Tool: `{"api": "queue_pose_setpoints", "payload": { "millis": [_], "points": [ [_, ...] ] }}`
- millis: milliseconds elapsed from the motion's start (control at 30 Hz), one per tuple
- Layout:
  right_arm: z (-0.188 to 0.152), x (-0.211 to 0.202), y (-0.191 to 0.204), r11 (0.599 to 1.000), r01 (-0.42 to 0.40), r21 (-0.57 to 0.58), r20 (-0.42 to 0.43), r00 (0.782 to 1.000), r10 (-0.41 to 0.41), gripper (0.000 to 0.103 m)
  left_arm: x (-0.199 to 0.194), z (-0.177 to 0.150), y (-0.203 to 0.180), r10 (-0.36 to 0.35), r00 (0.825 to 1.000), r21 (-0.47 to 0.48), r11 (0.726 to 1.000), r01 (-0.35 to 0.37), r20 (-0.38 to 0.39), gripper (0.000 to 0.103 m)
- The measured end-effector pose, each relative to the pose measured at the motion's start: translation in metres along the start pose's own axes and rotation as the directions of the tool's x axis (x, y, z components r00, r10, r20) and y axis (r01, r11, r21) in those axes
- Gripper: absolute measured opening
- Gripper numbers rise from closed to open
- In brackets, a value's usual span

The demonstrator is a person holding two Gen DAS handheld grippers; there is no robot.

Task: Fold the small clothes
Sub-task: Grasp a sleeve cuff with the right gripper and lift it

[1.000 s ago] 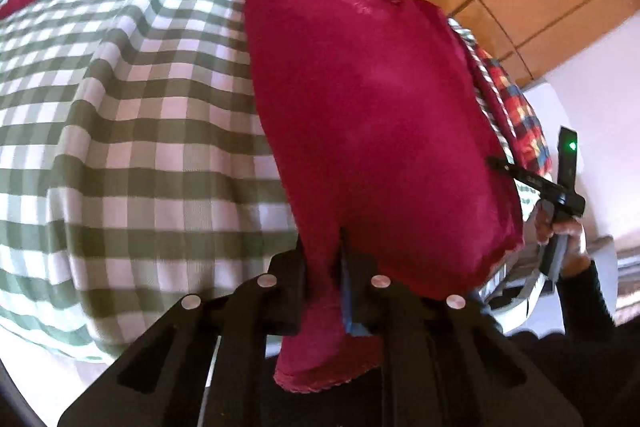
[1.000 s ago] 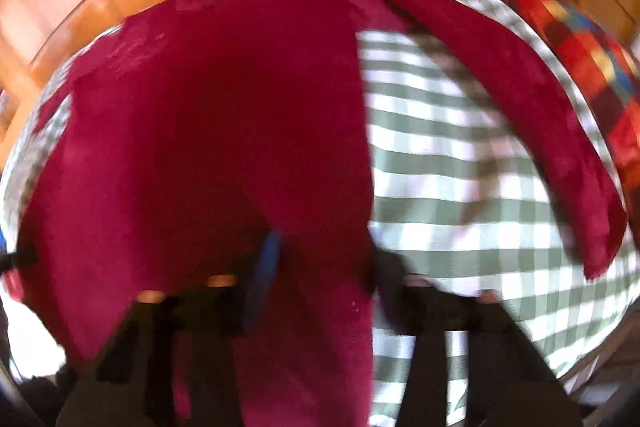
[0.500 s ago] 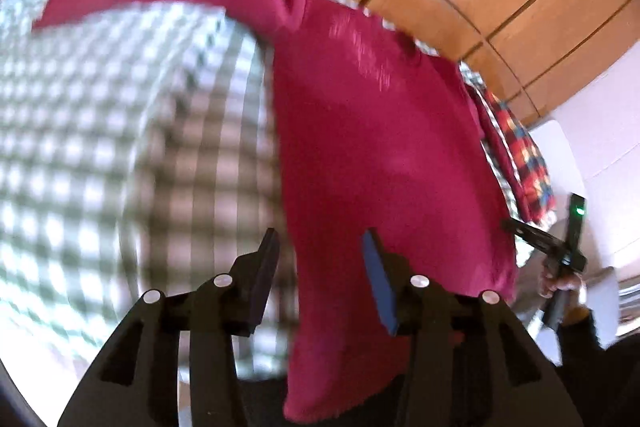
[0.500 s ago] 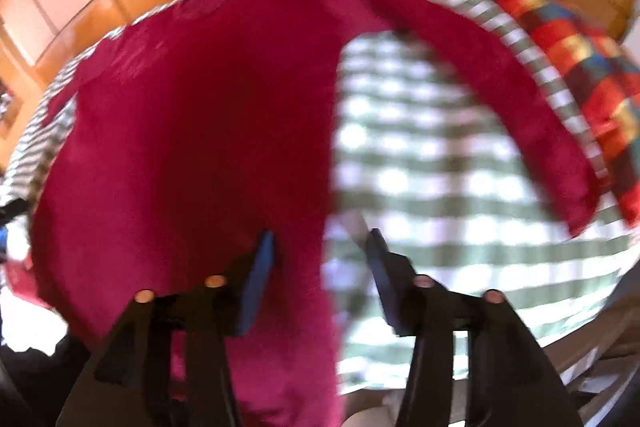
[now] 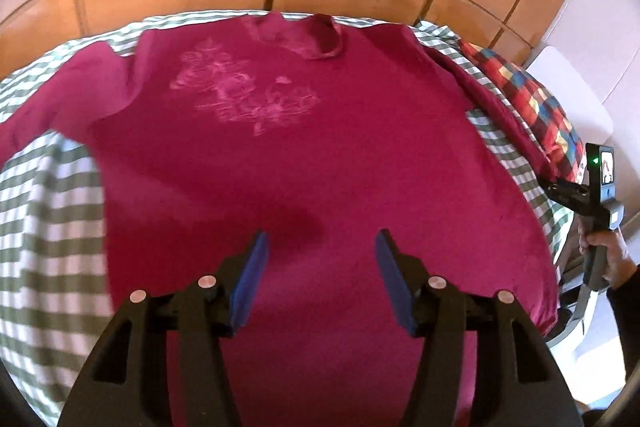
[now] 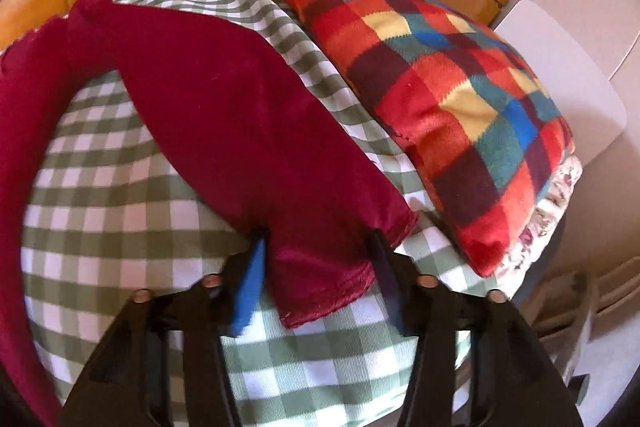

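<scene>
**Over the checked bed: two tongs, one shirt**

Nearest the left camera, the left gripper hangs over the crimson shirt, jaws opening, gripping nothing. The right gripper is closing around the shirt's sleeve cuff, pads not visibly pressing. Beyond lie one checked sheet and one plaid pillow.

We see a bed with a green-and-white checked cover. A crimson shirt lies spread flat on it, collar at the far edge, sleeves out to left and right. A multicoloured checked pillow rests at the right side.
</scene>
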State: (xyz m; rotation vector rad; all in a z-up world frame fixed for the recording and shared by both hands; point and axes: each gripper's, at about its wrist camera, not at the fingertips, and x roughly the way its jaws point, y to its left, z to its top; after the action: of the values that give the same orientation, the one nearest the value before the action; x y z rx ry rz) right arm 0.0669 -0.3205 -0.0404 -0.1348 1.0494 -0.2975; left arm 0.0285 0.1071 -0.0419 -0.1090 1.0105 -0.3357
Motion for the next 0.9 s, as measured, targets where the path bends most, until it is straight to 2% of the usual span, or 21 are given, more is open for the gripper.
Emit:
{"api": "queue_pose_setpoints", "payload": {
  "millis": [33,100,233,367,467,567,700,767,800,867,900],
  "points": [
    [0.005,-0.004,-0.003,1.0,0.004,0.005,0.009,1.0,-0.004,0.008,0.003,0.004,-0.005,0.001,1.0,-0.001,1.0,-0.001,-0.001,0.056],
    [0.016,-0.018,-0.013,0.999,0.007,0.042,0.06,0.998,-0.01,0.008,0.008,0.007,-0.007,0.017,1.0,0.003,1.0,-0.017,0.0,0.057],
    [0.044,-0.064,-0.05,0.988,0.002,0.157,0.197,0.98,-0.033,0.008,0.019,0.007,-0.001,0.05,0.998,-0.009,0.999,-0.05,-0.029,0.058],
    [0.075,-0.075,-0.082,0.973,0.054,0.225,0.231,0.967,-0.107,0.008,0.028,0.003,0.009,0.063,0.996,-0.038,0.997,-0.065,-0.055,0.058],
    [0.1,-0.055,-0.1,0.958,0.14,0.25,0.186,0.964,-0.19,0.008,0.031,0.001,0.008,0.068,0.996,-0.037,0.997,-0.07,-0.053,0.059],
    [0.119,-0.015,-0.115,0.939,0.229,0.256,0.086,0.962,-0.258,0.007,0.032,0.001,0.005,0.074,0.996,-0.034,0.996,-0.076,-0.052,0.061],
    [0.126,0.036,-0.125,0.934,0.262,0.244,-0.042,0.965,-0.26,0.008,0.035,0.003,0.007,0.073,0.996,-0.049,0.996,-0.076,-0.056,0.063],
    [0.127,0.046,-0.124,0.935,0.257,0.243,-0.05,0.966,-0.252,0.008,0.037,0.004,0.006,0.074,0.996,-0.051,0.996,-0.077,-0.057,0.065],
    [0.127,0.046,-0.125,0.936,0.242,0.254,-0.035,0.97,-0.241,0.012,0.037,0.005,0.005,0.074,0.996,-0.049,0.996,-0.077,-0.057,0.066],
    [0.125,0.035,-0.137,0.93,0.174,0.324,-0.004,0.983,-0.183,0.036,0.037,0.005,0.005,0.076,0.996,-0.045,0.996,-0.078,-0.054,0.067],
    [0.119,0.024,-0.148,0.911,0.139,0.389,0.025,0.987,-0.161,0.067,0.038,0.004,0.004,0.077,0.996,-0.043,0.996,-0.079,-0.05,0.069]
  ]
}}
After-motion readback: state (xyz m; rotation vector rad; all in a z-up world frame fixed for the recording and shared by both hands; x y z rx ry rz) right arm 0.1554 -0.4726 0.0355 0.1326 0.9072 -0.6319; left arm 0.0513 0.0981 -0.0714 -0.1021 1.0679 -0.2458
